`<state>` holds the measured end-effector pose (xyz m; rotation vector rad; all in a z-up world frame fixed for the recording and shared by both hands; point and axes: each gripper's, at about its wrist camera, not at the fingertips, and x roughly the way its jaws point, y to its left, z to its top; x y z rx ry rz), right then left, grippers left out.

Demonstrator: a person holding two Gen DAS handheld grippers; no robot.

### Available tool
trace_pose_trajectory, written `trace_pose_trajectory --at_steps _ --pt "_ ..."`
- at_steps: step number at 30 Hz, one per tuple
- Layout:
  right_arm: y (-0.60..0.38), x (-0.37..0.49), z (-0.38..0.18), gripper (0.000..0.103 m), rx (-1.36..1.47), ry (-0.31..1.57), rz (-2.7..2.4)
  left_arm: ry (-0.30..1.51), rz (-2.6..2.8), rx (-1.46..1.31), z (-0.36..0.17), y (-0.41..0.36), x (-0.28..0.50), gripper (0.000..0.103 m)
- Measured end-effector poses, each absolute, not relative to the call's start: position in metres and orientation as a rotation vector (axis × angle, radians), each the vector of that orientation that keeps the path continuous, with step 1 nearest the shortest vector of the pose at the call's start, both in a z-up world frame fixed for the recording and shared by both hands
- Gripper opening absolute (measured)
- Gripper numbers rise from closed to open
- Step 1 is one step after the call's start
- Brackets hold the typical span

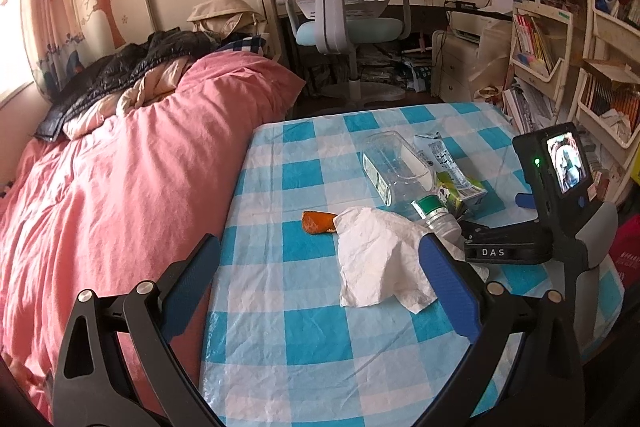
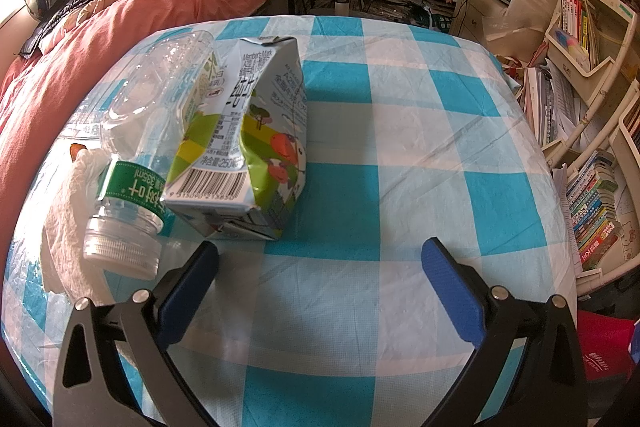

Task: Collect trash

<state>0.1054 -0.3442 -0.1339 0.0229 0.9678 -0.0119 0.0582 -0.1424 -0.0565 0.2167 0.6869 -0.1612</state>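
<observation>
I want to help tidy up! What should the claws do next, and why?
Probably ease the left claw forward and down around the crumpled tissue. Its fingers are open and empty, and the tissue lies right ahead on the checked table, nearest of the trash. The right claw, also open, sits just short of the milk carton and bottle.

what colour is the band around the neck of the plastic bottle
Green with white lettering, on the bottle; clearest in the right wrist view.

You see a blue-and-white checked tablecloth (image 2: 400, 155), white tissue (image 1: 380, 259), orange peel (image 1: 316, 223), green-banded clear bottle (image 2: 160, 131), pink duvet (image 1: 120, 167).
</observation>
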Motion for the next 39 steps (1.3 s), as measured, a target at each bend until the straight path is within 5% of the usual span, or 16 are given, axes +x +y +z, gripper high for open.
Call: trace_pose_trajectory --at_steps 8,33,39 --pt "-0.344 0.105 -0.134 0.097 0.023 0.968 -0.012 0.721 -0.176 0.249 -0.062 -0.141 0.066 0.096" --pt "-0.344 0.105 -0.134 0.097 0.023 0.968 -0.012 0.986 -0.037 -0.415 -0.12 -0.03 0.124 0.096" --pt "-0.344 0.105 -0.134 0.097 0.023 0.968 -0.012 0.98 -0.138 -0.334 -0.122 -0.064 0.129 0.096"
